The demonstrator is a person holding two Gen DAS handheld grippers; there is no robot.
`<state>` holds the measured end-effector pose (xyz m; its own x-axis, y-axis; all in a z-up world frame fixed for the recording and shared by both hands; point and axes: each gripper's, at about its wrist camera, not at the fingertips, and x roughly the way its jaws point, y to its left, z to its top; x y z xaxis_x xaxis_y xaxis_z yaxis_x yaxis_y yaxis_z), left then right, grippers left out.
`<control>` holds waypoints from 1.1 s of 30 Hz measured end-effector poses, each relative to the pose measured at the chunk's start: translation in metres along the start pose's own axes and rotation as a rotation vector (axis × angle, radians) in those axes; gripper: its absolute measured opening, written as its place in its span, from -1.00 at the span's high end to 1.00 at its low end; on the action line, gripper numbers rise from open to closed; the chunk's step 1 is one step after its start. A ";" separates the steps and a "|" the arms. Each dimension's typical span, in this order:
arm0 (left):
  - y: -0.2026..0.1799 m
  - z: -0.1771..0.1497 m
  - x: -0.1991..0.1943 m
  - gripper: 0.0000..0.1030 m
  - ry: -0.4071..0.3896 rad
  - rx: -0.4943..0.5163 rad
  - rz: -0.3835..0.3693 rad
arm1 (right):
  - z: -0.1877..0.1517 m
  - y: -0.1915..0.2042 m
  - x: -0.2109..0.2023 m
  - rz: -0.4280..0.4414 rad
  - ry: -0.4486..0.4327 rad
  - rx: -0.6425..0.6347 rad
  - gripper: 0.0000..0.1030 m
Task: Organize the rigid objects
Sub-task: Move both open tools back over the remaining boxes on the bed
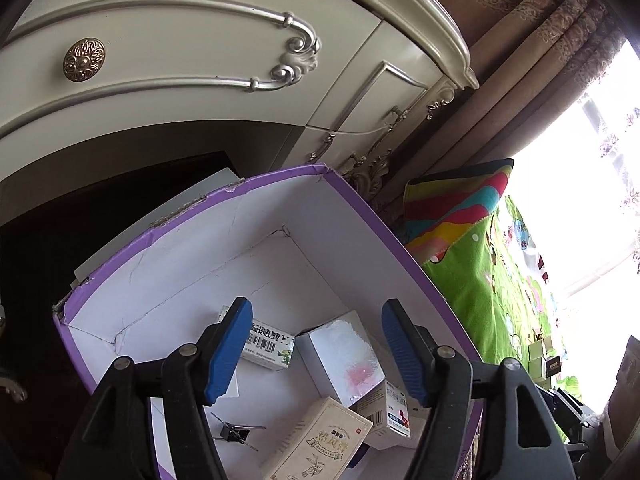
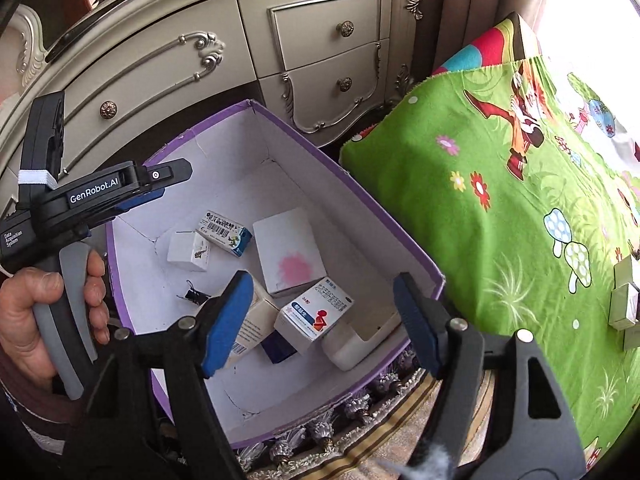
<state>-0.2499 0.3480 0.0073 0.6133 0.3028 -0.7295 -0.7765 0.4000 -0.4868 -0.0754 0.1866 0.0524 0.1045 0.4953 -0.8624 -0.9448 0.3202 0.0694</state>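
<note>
Purple-rimmed box (image 2: 400,240) is receiving cartons; both grippers (image 1: 316,352) (image 2: 324,320) are hanging open-jawed and empty, best withdrawn straight upward.

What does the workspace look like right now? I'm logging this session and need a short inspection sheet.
Surface: green cartoon blanket, beside a purple box standing on a fringed rug.
Job's things: in the purple box, several small cartons, among them a white carton with a pink blot, a red-and-blue carton and a barcode carton; more small boxes on the blanket.
Clutter: black binder clip in the box.
Grippers: left gripper and right gripper both open and empty above the box.
Cables: nothing seen.
Surroundings: cream dresser, curtains, bright window.
</note>
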 end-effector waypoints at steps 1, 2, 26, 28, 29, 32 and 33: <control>-0.004 -0.001 0.001 -0.40 0.002 0.008 -0.002 | -0.001 -0.004 -0.003 -0.003 -0.007 0.002 -0.48; -0.008 -0.001 0.001 -0.42 0.004 0.015 -0.005 | -0.002 -0.010 -0.006 -0.008 -0.015 0.005 -0.50; -0.131 -0.045 0.021 -0.59 0.090 0.268 -0.096 | -0.058 -0.159 -0.087 -0.216 -0.186 0.134 -0.86; -0.138 -0.048 0.023 -0.59 0.101 0.279 -0.102 | -0.068 -0.174 -0.093 -0.224 -0.187 0.145 -0.86; -0.141 -0.050 0.025 -0.59 0.106 0.284 -0.104 | -0.073 -0.181 -0.096 -0.230 -0.186 0.149 -0.86; -0.153 -0.056 0.029 -0.59 0.118 0.306 -0.111 | -0.090 -0.205 -0.104 -0.238 -0.182 0.157 -0.86; -0.156 -0.058 0.030 -0.59 0.121 0.314 -0.114 | -0.096 -0.213 -0.106 -0.243 -0.176 0.159 -0.86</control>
<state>-0.1189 0.2442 0.0335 0.6571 0.1440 -0.7399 -0.6104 0.6776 -0.4102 0.0851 -0.0113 0.0811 0.3857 0.5164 -0.7646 -0.8269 0.5610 -0.0383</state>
